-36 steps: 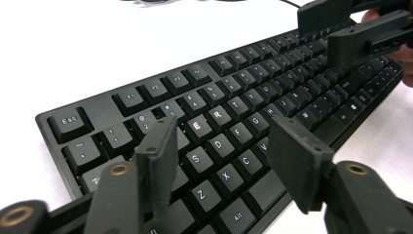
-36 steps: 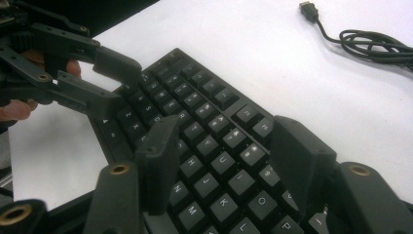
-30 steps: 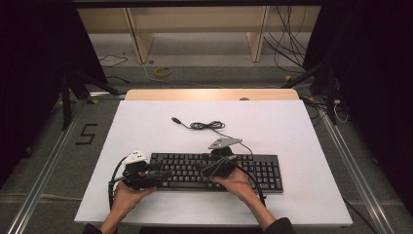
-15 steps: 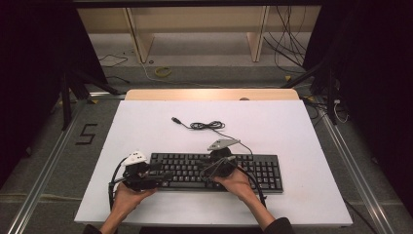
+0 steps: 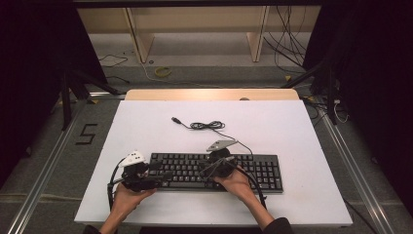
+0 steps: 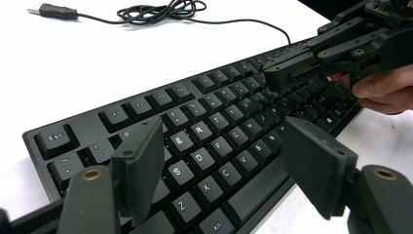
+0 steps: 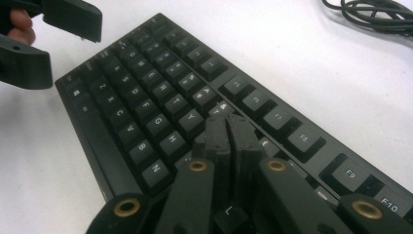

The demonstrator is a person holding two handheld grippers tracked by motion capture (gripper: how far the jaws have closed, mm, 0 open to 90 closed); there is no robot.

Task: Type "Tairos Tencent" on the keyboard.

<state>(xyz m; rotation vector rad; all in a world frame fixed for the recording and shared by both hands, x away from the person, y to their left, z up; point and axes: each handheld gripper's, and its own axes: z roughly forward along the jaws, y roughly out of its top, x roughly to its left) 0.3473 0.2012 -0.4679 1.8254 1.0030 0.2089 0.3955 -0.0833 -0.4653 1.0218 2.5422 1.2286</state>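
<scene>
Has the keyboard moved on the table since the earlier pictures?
No. In the high view the keyboard lies at the same place on the white table, parallel to its front edge.

Black keyboard (image 5: 214, 171), lying flat, near edge of white table (image 5: 292, 126)

white table (image 5: 146, 122), wooden shelving (image 5: 195, 29), floor cables (image 5: 292, 48)

- keyboard (image 5: 214, 170) lies on the counter (image 5: 292, 126), toward its 6 o'clock edge.
- coiled cable (image 5: 207, 125) lies at the keyboard's 12 o'clock.
- left gripper (image 5: 163, 176) at the keyboard's 9 o'clock end; right gripper (image 5: 204, 169) over its middle.
</scene>
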